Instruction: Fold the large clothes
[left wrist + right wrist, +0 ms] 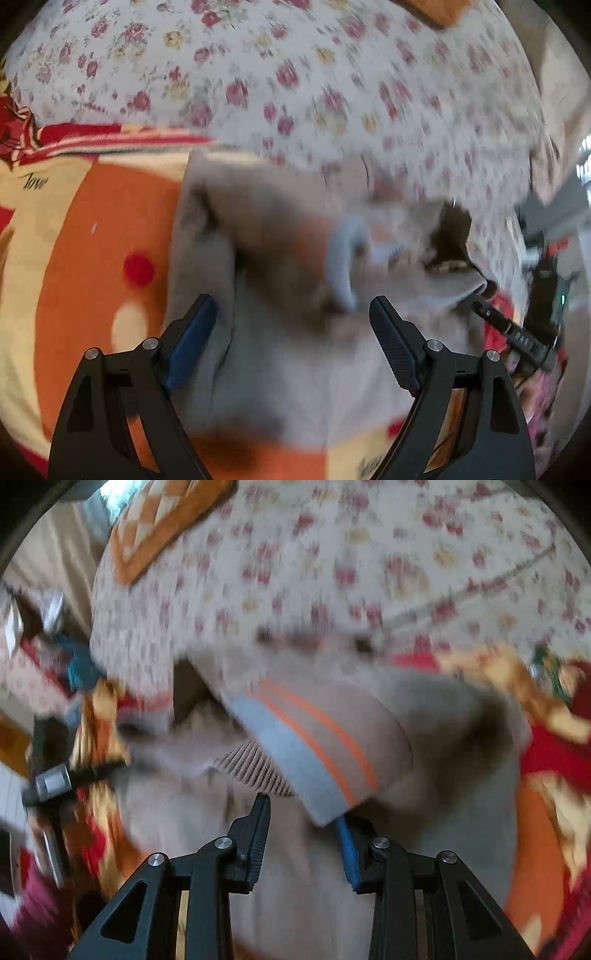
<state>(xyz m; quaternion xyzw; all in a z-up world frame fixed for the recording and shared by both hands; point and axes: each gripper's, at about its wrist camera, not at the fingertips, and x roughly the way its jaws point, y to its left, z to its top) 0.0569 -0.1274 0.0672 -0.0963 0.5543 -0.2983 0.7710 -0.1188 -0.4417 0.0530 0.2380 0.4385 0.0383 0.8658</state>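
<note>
A beige-grey sweater (pixel 280 369) lies bunched on a bed, blurred in both views. My left gripper (pixel 291 299) hovers over its body with the jaws wide open and nothing between the pads. In the right wrist view a sleeve (pixel 314 746) with a light-blue band, orange stripes and a ribbed cuff lies folded across the sweater (pixel 443 775). My right gripper (pixel 302 808) stands partly open just below that sleeve. The sleeve's end hangs over the tip of its right finger, and the pads do not press on it.
An orange, cream and red blanket (pixel 92 258) lies under the sweater, on a floral sheet (pixel 295 74). An orange checked cushion (pixel 162 520) sits at the far end of the bed. A black bar of the other tool (pixel 509 328) shows by the sweater's right edge.
</note>
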